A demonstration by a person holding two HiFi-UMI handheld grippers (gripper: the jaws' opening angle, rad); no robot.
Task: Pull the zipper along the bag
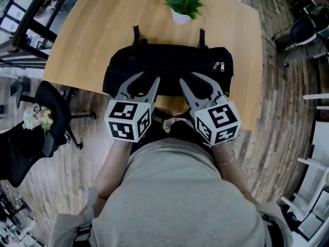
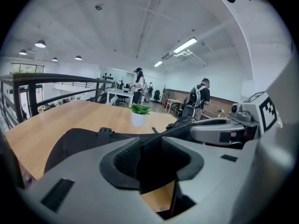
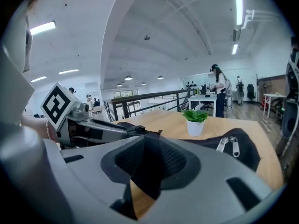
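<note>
A black bag point(image 1: 169, 66) lies across the wooden table point(image 1: 87, 40), its two silver zipper pulls point(image 1: 219, 66) at its right end. My left gripper point(image 1: 147, 81) and right gripper point(image 1: 190, 80) sit side by side at the bag's near edge, both open. In the left gripper view the pads of the left gripper point(image 2: 152, 164) stand apart with the bag's point(image 2: 79, 141) dark fabric seen through the gap. The right gripper view has the right gripper point(image 3: 149, 164) open as well, and the zipper pulls point(image 3: 229, 146) lie well off to its right, untouched.
A small potted plant point(image 1: 184, 6) stands behind the bag near the table's far edge. The table's near edge runs just under the grippers. A black office chair point(image 1: 31, 138) is on the floor to the left. People stand at desks far behind point(image 2: 138, 85).
</note>
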